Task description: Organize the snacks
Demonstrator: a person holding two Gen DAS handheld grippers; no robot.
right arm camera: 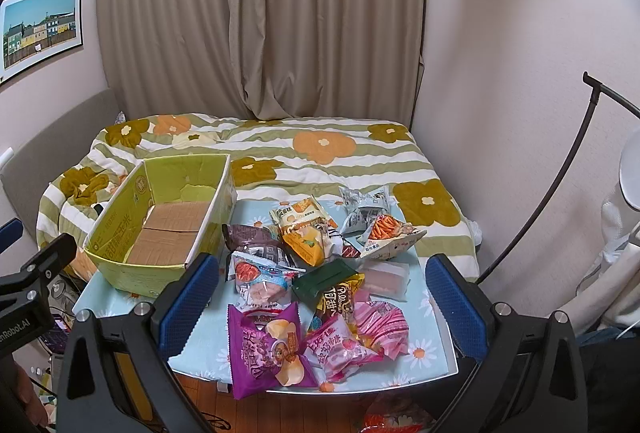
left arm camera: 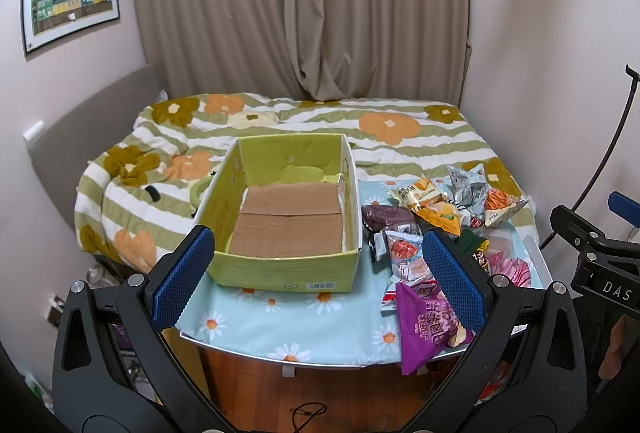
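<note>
A: Are the tools holding anything?

B: No. The left gripper (left arm camera: 318, 275) and right gripper (right arm camera: 322, 297) both gape wide, touching nothing.

A: Where are the snacks?

B: The snack pile (right arm camera: 320, 273) lies on the daisy-print table (right arm camera: 200, 345), at twelve o'clock between the right fingers. From the left wrist, the empty green box (left arm camera: 288, 217) sits at twelve, snacks at two o'clock.

A: Any difference between views?

B: Only the right view shows the pink packets (right arm camera: 360, 337) fully.

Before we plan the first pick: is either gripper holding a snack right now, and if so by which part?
Nothing is held. The left gripper and right gripper are both open and empty, above the table.
</note>
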